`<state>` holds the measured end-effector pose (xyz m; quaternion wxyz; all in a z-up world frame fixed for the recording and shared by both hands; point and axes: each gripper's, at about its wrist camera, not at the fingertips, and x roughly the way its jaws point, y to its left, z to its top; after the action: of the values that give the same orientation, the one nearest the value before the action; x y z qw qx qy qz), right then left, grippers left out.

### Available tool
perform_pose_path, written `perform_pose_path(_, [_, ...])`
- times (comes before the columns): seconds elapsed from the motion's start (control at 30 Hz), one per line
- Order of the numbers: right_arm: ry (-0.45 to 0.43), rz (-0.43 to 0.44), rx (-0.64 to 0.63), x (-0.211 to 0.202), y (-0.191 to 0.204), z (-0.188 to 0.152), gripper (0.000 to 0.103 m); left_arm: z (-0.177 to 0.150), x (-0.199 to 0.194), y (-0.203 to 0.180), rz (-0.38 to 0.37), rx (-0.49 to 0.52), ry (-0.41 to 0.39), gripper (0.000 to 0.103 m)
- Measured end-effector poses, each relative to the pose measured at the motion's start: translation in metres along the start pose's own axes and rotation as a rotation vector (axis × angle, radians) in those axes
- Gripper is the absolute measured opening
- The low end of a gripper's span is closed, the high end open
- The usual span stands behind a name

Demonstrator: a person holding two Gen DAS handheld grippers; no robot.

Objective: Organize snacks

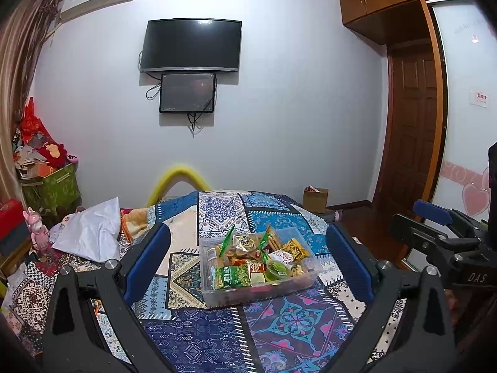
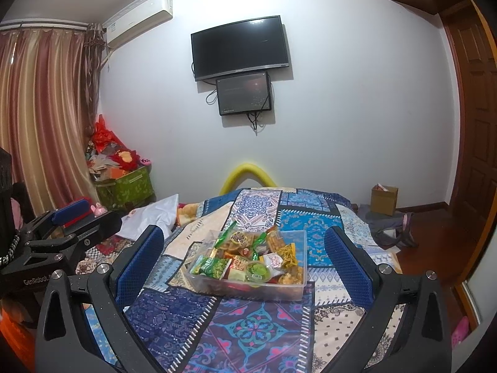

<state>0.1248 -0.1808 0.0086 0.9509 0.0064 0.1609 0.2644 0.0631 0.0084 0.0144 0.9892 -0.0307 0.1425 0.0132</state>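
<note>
The snacks (image 1: pixel 257 258) are seen gathered inside a clear plastic bin (image 1: pixel 217 297) set on the patchwork bedspread (image 1: pixel 192 335). Both the left gripper (image 1: pixel 248 261) and right gripper (image 2: pixel 243 258) are held spread wide, empty, short of the bin. Either sorting is finished or packets are about to be taken out; no next move can be settled.

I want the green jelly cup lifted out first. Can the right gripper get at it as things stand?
Probably yes. The right gripper is open and apart from the box, the jelly cup sits on top by the near wall, and nothing covers it.
</note>
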Motion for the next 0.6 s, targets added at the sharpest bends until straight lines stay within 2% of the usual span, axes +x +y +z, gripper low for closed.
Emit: perform_pose_path(0.6, [-0.007,-0.010,-0.005,-0.0020,-0.0019,0.0020,0.103,-0.0006,-0.0015,-0.0036,-0.015,0.010,-0.001,0.101])
